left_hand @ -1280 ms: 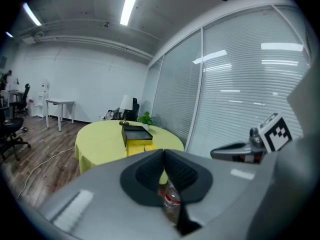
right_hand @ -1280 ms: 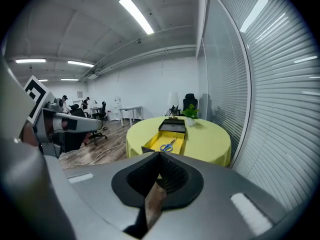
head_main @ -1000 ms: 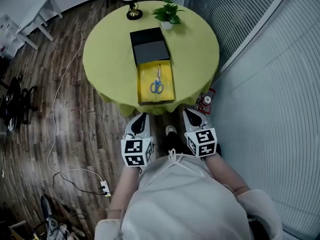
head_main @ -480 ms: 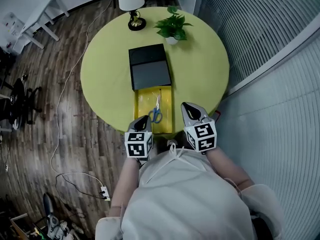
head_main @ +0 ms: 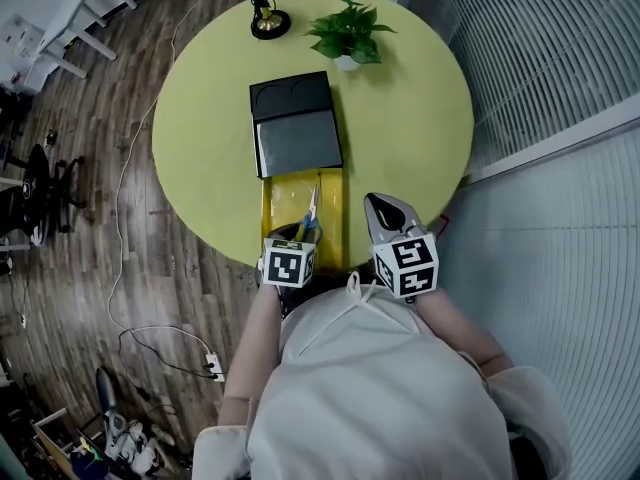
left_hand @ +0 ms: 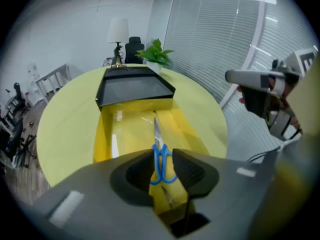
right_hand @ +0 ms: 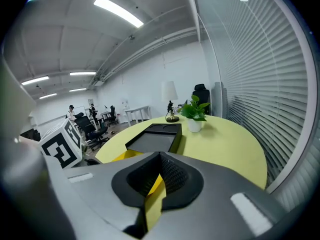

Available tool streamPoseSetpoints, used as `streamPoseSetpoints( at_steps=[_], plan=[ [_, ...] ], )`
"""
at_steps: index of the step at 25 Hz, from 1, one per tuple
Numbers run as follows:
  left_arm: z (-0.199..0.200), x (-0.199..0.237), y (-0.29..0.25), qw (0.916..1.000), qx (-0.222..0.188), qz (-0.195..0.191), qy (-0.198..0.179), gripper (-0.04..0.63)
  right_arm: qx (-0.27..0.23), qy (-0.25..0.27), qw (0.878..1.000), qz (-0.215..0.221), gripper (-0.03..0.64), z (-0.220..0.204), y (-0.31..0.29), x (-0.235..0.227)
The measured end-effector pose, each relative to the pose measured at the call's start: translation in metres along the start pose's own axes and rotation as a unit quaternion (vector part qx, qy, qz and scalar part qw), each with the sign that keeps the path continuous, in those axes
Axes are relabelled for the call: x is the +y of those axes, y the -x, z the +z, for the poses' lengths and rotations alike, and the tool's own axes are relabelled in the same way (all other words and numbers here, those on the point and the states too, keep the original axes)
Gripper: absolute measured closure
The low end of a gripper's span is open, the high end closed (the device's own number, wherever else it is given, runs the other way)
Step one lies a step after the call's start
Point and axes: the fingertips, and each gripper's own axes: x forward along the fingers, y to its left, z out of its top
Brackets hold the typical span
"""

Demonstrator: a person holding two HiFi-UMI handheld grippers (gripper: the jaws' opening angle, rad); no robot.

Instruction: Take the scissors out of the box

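Note:
Blue-handled scissors (head_main: 311, 223) lie in the open yellow box (head_main: 275, 203) at the near side of the round yellow table (head_main: 400, 128). My left gripper (head_main: 297, 231) hangs over the box's near end and points steeply down. In the left gripper view the scissors (left_hand: 161, 165) show in the gap of my left gripper (left_hand: 162, 156). Its jaws are opening and the pads stand clear of the handles. My right gripper (head_main: 380, 204) hovers to the right of the box, over the table's edge. In the right gripper view that gripper (right_hand: 160, 160) is shut and holds nothing.
The black lid (head_main: 296, 138) lies flat just beyond the yellow box. A potted plant (head_main: 348, 38) and a lamp (head_main: 262, 13) stand at the table's far side. Window blinds (head_main: 560, 58) run along the right. A cable trails over the wooden floor (head_main: 120, 228) on the left.
Both grippers moved forward from in front of the table to its near edge. The left one dropped, tilted down over the scissors' handles, and its jaws came apart.

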Motion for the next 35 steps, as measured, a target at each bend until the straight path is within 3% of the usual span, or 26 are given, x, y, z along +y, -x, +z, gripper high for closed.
streamPoseSetpoints(
  at_steps=[5, 12, 16, 22, 29, 35],
  plan=[
    [-0.014, 0.0, -0.023, 0.9979, 0.065, -0.005, 0.0, 0.46, 0.025, -0.015, 1.0, 0.0, 0.618, -0.013, -0.007, -0.012],
    [-0.026, 0.009, -0.041, 0.9947, 0.101, 0.02, 0.0, 0.452, 0.034, -0.031, 0.999, -0.009, 0.618, -0.02, -0.011, -0.028],
    [-0.022, 0.012, -0.042, 0.9953, 0.09, 0.035, 0.003, 0.492, 0.038, -0.04, 0.998, -0.016, 0.618, -0.025, -0.01, -0.037],
    [-0.026, 0.014, -0.043, 0.9965, 0.07, 0.046, 0.001, 0.499, 0.051, -0.06, 0.997, -0.019, 0.618, -0.038, -0.01, -0.037],
    [-0.027, 0.012, -0.036, 0.9966, 0.077, 0.022, 0.015, 0.505, 0.049, -0.064, 0.997, -0.014, 0.618, -0.04, 0.006, -0.028],
    [-0.023, -0.002, -0.021, 0.9986, 0.047, 0.019, 0.012, 0.506, 0.055, -0.065, 0.996, -0.019, 0.618, -0.052, 0.024, -0.023]
  ],
)
